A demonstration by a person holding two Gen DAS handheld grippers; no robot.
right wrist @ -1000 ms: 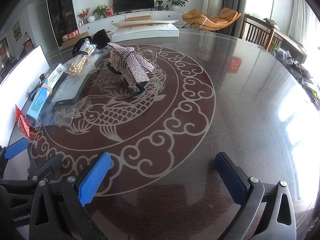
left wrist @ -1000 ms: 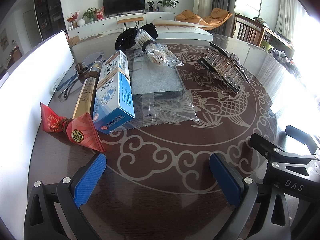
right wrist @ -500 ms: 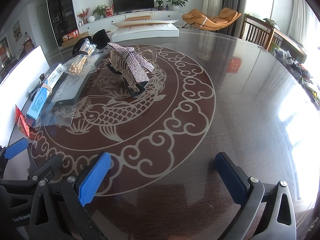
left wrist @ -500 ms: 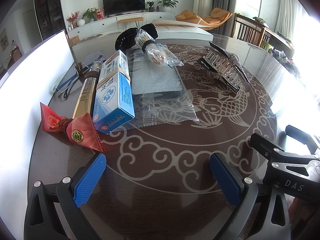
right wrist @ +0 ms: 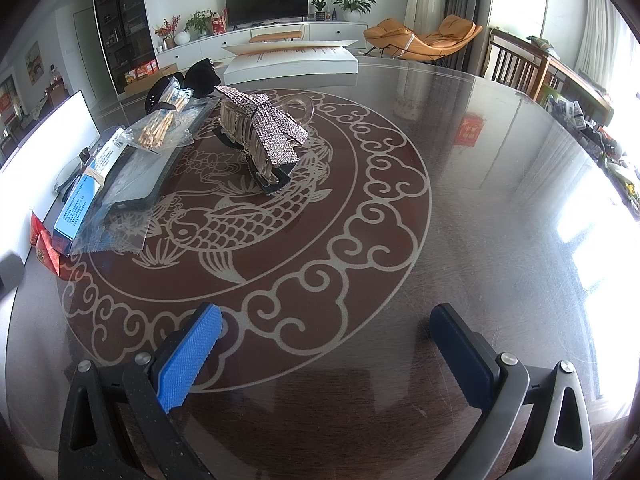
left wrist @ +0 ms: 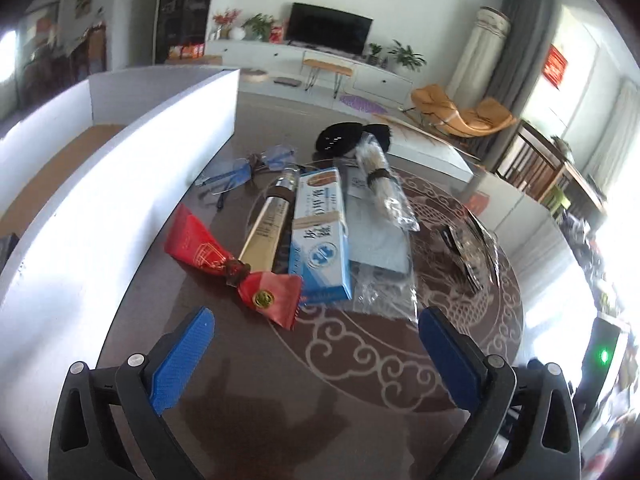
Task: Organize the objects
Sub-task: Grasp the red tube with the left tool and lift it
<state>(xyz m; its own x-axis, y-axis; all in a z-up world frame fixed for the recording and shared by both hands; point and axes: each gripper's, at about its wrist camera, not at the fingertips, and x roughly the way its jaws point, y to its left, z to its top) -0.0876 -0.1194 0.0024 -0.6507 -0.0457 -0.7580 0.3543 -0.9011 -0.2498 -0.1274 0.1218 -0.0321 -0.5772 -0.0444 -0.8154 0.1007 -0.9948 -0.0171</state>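
Sunlit living-room furniture rings a dark round tabletop inlaid with a pale fish-and-cloud motif, where a household tidy-up is under way. Along the tabletop's left side, beside a white open box, lies a row of small goods: a red foil-wrapped candy, a gold tube, a blue-and-white carton, a grey pouch in clear film, a bag of wooden sticks, a pair of glasses and a black hair accessory. Nearer the centre sits a rhinestone bow hair clip.

Both tools are empty. The left gripper hangs above the tabletop with its blue pads spread wide, the candy just ahead of it. The right gripper is likewise spread wide over bare tabletop, well apart from the hair clip.

The candy looks the likeliest first pick, and the white box a likely destination, though the task names neither. It should be light, with crinkly, slippery foil; pinching across the knotted middle seems safer than across a flared end, which would fold. The carton appears stiff and easy to grip across its narrow sides, while the glasses and jewelled clip look fragile.
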